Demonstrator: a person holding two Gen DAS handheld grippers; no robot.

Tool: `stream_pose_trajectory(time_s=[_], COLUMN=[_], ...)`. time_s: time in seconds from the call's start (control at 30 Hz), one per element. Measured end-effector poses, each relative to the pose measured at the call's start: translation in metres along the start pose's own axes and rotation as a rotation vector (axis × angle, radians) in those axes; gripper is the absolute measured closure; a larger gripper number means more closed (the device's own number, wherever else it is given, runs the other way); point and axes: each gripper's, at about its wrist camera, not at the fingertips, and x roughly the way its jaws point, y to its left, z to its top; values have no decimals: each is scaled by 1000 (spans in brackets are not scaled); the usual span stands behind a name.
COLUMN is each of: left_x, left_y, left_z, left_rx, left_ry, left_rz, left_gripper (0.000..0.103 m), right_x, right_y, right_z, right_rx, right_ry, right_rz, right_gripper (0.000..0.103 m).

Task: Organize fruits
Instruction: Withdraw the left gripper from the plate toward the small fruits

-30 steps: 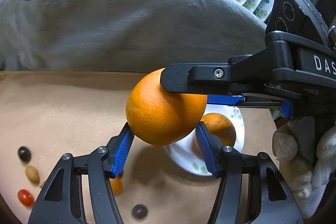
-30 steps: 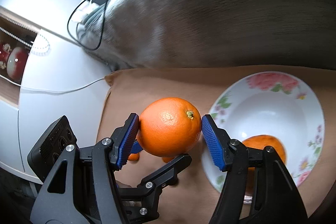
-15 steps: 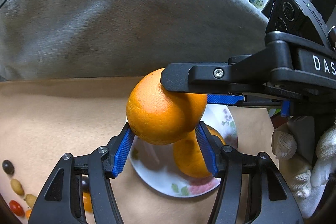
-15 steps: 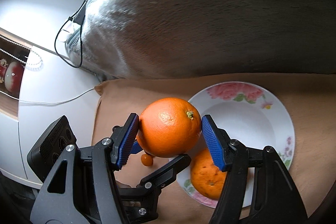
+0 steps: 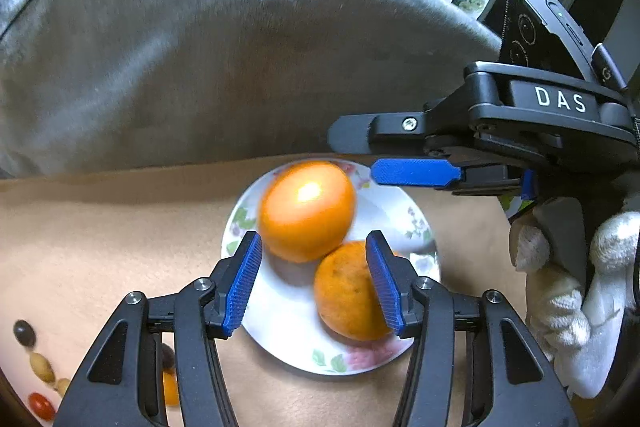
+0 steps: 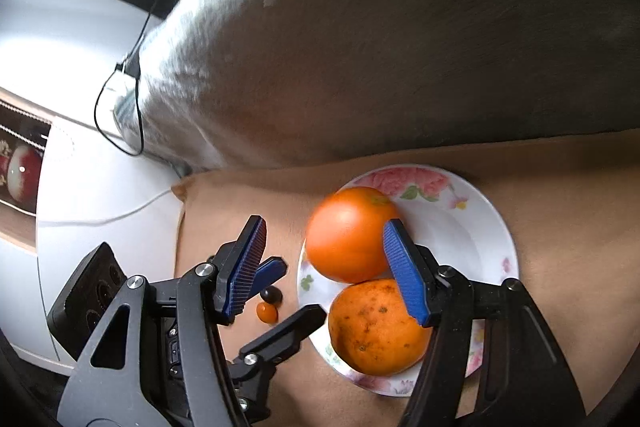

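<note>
While both claws hang over the flowered plate (image 5: pixel 416 227), I see no fruit between their pads. My left claw (image 5: pixel 314 281) has just been closing a little, yet its blue pads press on nothing; the two oranges sit below and beyond them in the plate. My right claw (image 6: pixel 324 267) is released too, its pads well apart, with the smooth orange (image 6: pixel 348 233) showing between them, lower down and blurred. In the left view that smooth orange (image 5: pixel 306 209) lies at the far side of the plate and touches the speckled orange (image 5: pixel 348 297) nearer me. In the right view the speckled orange (image 6: pixel 374 327) rests against the plate's near rim (image 6: pixel 496 227).

The plate stands on a tan cloth (image 5: pixel 100 235). At the cloth's left edge I see a row of small fruits (image 5: pixel 34 367), dark, tan and red, well apart from the plate. A small orange one (image 6: pixel 267 313) and a dark one (image 6: pixel 271 295) lie just beside the plate. A grey blanket (image 5: pixel 200 67) rises behind the cloth. A white-gloved hand (image 5: pixel 576 299) grips the right claw's handle.
</note>
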Motion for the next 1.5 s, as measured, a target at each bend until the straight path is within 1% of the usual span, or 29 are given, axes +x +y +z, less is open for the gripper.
stream_pose_trajectory(time_s=[0.27,0.3,0.47,0.53,0.67,0.7,0.77,0.8,0.97,1.1,1.3,1.5], left_x=[-31,-30,-42,-42,-52,-46,-51,-49,-64,-76,-93,-110], left_y=[10,4,4,-1,4,-3,-1,-4,12,30,61,90], left_z=[-9,-10,-13,-13,-16,-7,-9,-4,-13,-25,-41,-59], left_rx=[7,9,13,16,5,5,4,3,-7,-24,-86,-145], left_ry=[-16,-17,-13,-13,-17,-18,-20,-20,-17,-4,6,15], left_rz=[14,17,29,35,46,52,60,64,92,119,172,223], left_gripper=[51,51,51,49,48,48,48,48,48,48,48,48], right_x=[-25,-27,-27,-27,-24,-25,-25,-22,-21,-12,11,33], right_y=[5,8,28,34,47,49,56,61,82,105,139,158], right_z=[-2,-3,-12,-16,-24,-25,-29,-29,-40,-52,-73,-87], right_rx=[-26,-32,-86,-97,-110,-114,-124,-133,-187,-266,-379,-448], right_ry=[-37,-40,-46,-48,-68,-72,-77,-83,-101,-107,-56,5], right_rz=[-49,-58,-115,-124,-139,-141,-145,-148,-151,-176,-202,-209], right_gripper=[38,38,38,38,30,30,30,30,30,25,25,25])
